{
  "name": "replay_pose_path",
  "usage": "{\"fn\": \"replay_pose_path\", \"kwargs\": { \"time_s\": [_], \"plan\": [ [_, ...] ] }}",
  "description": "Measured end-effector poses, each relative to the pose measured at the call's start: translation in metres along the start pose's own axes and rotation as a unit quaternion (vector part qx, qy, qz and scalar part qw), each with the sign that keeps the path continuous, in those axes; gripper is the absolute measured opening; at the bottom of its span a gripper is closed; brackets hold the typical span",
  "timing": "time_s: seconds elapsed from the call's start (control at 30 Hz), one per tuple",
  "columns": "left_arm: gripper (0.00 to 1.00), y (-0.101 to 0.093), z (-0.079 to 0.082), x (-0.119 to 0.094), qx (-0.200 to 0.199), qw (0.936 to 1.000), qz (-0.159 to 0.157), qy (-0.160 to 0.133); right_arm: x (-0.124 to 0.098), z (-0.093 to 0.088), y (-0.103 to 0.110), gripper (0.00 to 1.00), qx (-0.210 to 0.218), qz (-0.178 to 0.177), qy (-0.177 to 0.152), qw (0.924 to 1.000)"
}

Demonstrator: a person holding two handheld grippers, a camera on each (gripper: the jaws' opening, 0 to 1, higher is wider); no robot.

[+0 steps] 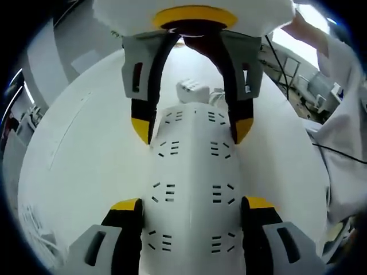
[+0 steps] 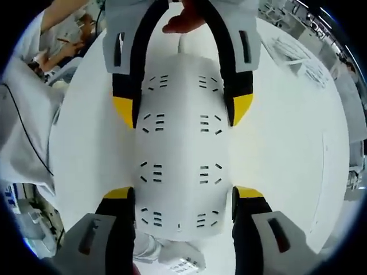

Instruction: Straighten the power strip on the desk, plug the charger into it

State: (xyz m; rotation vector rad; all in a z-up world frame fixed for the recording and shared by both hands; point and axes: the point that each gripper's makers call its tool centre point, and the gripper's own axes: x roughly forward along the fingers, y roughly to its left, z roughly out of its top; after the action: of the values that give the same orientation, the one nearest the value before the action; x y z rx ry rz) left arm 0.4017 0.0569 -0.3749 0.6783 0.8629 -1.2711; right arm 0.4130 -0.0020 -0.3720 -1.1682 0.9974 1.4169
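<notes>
A white power strip [image 1: 192, 166] with several rows of sockets lies flat on the white desk [image 1: 86, 149]. My left gripper [image 1: 192, 203] clamps its near end, yellow-tipped jaws pressed to both long sides. My right gripper [image 1: 192, 129] faces it from the far end and clamps the strip the same way. A white charger [image 1: 192, 89] lies on the desk just beyond that end. In the right gripper view the strip [image 2: 180, 154] runs from my right gripper [image 2: 183, 195] up to my left gripper [image 2: 182, 110]. There the charger [image 2: 178, 260] sits at the bottom, partly cut off.
A person's white sleeve [image 1: 344, 114] hangs along one side of the desk, with a thin black cable [image 1: 338, 150] across it. A hand [image 2: 183, 20] shows behind the left gripper. Other tables with clutter [image 2: 298, 57] stand beyond the desk [image 2: 275, 149].
</notes>
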Motion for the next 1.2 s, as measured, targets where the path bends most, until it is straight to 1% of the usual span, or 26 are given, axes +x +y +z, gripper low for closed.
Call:
{"fn": "replay_pose_path", "kwargs": {
  "time_s": [0.07, 0.1, 0.13, 0.23, 0.43, 0.63, 0.87, 1.07, 1.2],
  "plan": [
    [0.71, 0.0, 0.0, 0.0, 0.0, 1.0, 0.0, 0.0, 0.001, 0.001, 0.001, 0.65, -0.007, 0.011, -0.002, 0.9999],
    [0.71, 0.0, 0.0, 0.0, -0.001, 1.0, 0.0, -0.001, 0.002, 0.0, 0.006, 0.63, -0.006, 0.023, -0.003, 0.9997],
    [0.71, 0.0, 0.0, 0.0, 0.0, 1.0, 0.0, -0.001, 0.003, 0.0, 0.003, 0.63, -0.005, 0.015, -0.003, 0.9999],
    [0.71, 0.0, 0.001, 0.0, 0.0, 1.0, -0.001, -0.002, 0.003, 0.0, 0.004, 0.63, -0.002, 0.015, -0.003, 0.9999],
    [0.71, 0.0, 0.001, 0.001, 0.007, 1.0, -0.005, -0.003, 0.004, -0.001, 0.003, 0.63, 0.008, 0.003, 0.0, 1.0],
    [0.71, 0.0, 0.002, 0.0, 0.011, 0.9999, -0.009, -0.009, 0.006, -0.001, 0.003, 0.63, 0.023, -0.012, 0.01, 0.9996],
    [0.71, 0.0, 0.002, 0.001, 0.014, 0.9998, -0.011, -0.011, 0.005, -0.001, 0.004, 0.63, 0.033, -0.017, 0.009, 0.9993],
    [0.71, -0.001, 0.002, 0.001, 0.027, 0.9994, -0.018, -0.009, 0.005, -0.001, 0.008, 0.63, 0.059, -0.024, 0.009, 0.998],
    [0.71, -0.002, 0.002, 0.001, 0.031, 0.9992, -0.021, -0.01, 0.004, -0.002, 0.01, 0.63, 0.067, -0.027, 0.008, 0.9974]
  ]
}}
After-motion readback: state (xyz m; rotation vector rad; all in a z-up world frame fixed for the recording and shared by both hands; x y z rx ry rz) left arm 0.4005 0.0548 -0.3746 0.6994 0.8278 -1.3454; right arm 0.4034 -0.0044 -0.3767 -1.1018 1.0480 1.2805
